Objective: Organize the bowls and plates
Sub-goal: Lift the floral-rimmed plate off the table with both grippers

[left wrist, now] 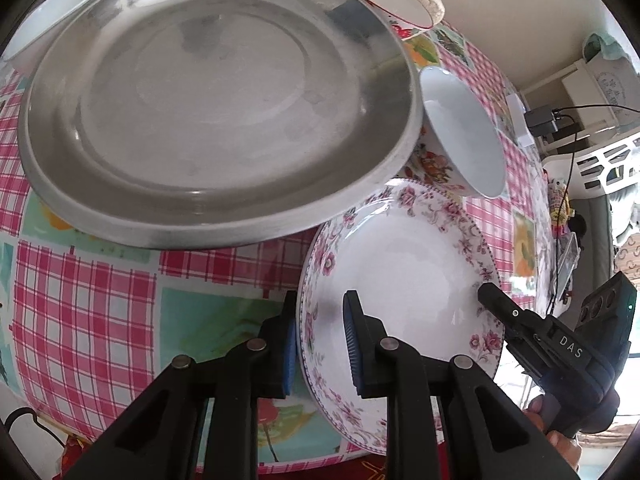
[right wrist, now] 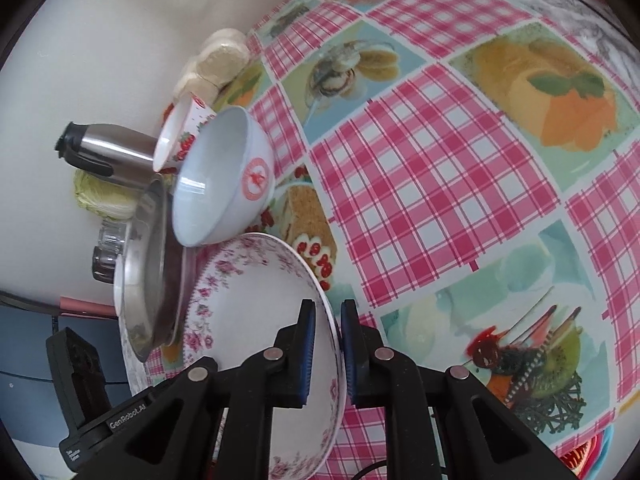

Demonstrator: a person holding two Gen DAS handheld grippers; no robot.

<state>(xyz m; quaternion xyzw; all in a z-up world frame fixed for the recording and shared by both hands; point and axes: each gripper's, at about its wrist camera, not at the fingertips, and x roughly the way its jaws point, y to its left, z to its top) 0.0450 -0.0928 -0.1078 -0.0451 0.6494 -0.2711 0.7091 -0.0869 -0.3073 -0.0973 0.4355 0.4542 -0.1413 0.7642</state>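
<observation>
Between both hand-held grippers, white floral-rimmed plate [left wrist: 404, 276] tilts.

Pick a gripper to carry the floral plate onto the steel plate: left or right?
Left, probably. The left gripper clamps the floral plate rim nearest the steel plate; the right gripper clamps the far rim.

Open surface [right wrist: 440, 184] fills the right half of the right wrist view, with nothing standing on it. The left side is crowded: a steel tray [right wrist: 150, 264] on edge, a white bowl [right wrist: 224, 176] just above the floral plate [right wrist: 256, 292], a cup [right wrist: 180, 140] and a flask [right wrist: 104, 152] behind. In the left wrist view the tray [left wrist: 216, 108] takes the upper middle; bare cloth lies at lower left.
</observation>
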